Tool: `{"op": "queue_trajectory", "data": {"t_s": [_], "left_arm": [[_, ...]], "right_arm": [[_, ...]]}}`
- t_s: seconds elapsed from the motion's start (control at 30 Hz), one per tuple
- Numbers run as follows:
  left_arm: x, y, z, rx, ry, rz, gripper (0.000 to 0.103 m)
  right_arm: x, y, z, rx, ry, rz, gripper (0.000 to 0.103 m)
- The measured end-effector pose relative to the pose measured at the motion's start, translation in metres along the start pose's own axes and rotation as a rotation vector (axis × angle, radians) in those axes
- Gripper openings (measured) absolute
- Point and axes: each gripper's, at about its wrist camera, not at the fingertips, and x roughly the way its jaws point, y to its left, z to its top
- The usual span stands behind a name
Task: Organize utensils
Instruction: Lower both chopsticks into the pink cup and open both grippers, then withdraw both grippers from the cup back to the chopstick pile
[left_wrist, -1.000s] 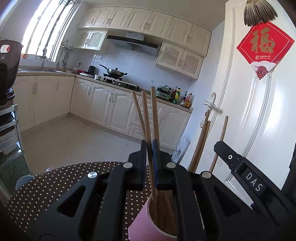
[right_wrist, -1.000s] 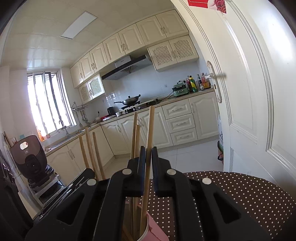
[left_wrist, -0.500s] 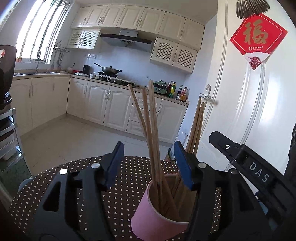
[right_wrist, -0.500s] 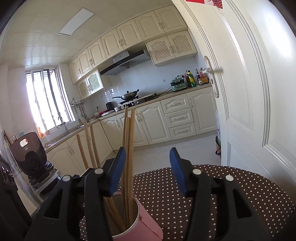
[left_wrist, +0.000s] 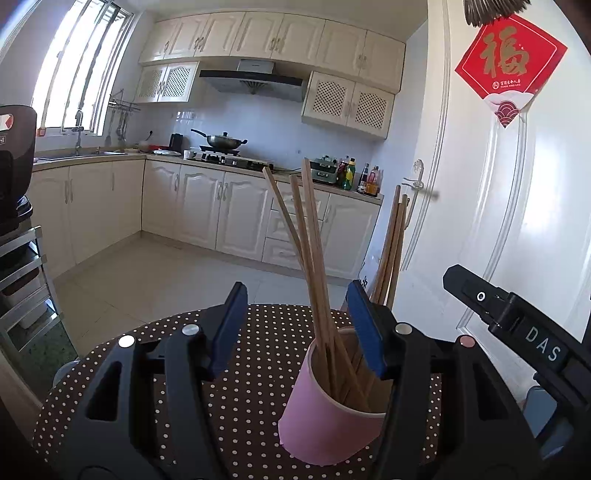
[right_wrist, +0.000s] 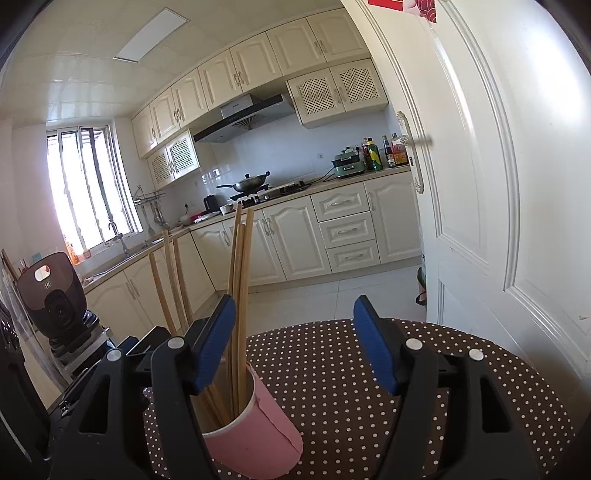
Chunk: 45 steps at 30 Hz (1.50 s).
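Since the wooden chopsticks already stand in the pink paper cup, leaning in two loose bunches with their long axes close to upright, the sorting looks nearly or wholly done. That cup sits on the polka-dot bench, low and right of centre in the left wrist view, low and left in the right wrist view, so it lies between the two tools and close to both. The left gripper has just been opening; one bunch rises through the gap between its blue pads without touching either, so it is released. The right gripper has likewise just been opening and grips nothing: the sticks stand beside its left pad, at the edge of the gap rather than inside it. Neither hand seems clearly nearer. Any withdrawal should probably run straight back along each tool's own line, to avoid knocking the light cup.
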Motion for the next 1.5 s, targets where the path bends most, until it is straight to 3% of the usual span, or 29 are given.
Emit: {"op": "queue_trajectory", "data": {"t_s": [0.73, 1.0, 1.13, 1.27, 1.5], "left_arm": [[-0.062, -0.018, -0.019, 0.077, 0.007, -0.005, 0.061], [-0.084, -0.019, -0.030, 0.115, 0.039, 0.045, 0.062], [-0.097, -0.018, -0.039, 0.111, 0.073, 0.049, 0.062], [-0.106, -0.017, -0.049, 0.127, 0.115, 0.055, 0.063], [-0.114, -0.008, -0.069, 0.139, 0.209, 0.052, 0.067]], "right_arm": [[-0.062, -0.011, -0.018, -0.010, 0.029, -0.053, 0.079], [-0.089, -0.013, -0.035, -0.016, 0.060, -0.074, 0.080], [-0.097, -0.017, -0.046, -0.023, 0.117, -0.075, 0.080], [-0.096, -0.022, -0.063, -0.004, 0.233, -0.057, 0.080], [-0.093, -0.022, -0.088, -0.033, 0.388, -0.116, 0.080]]}}
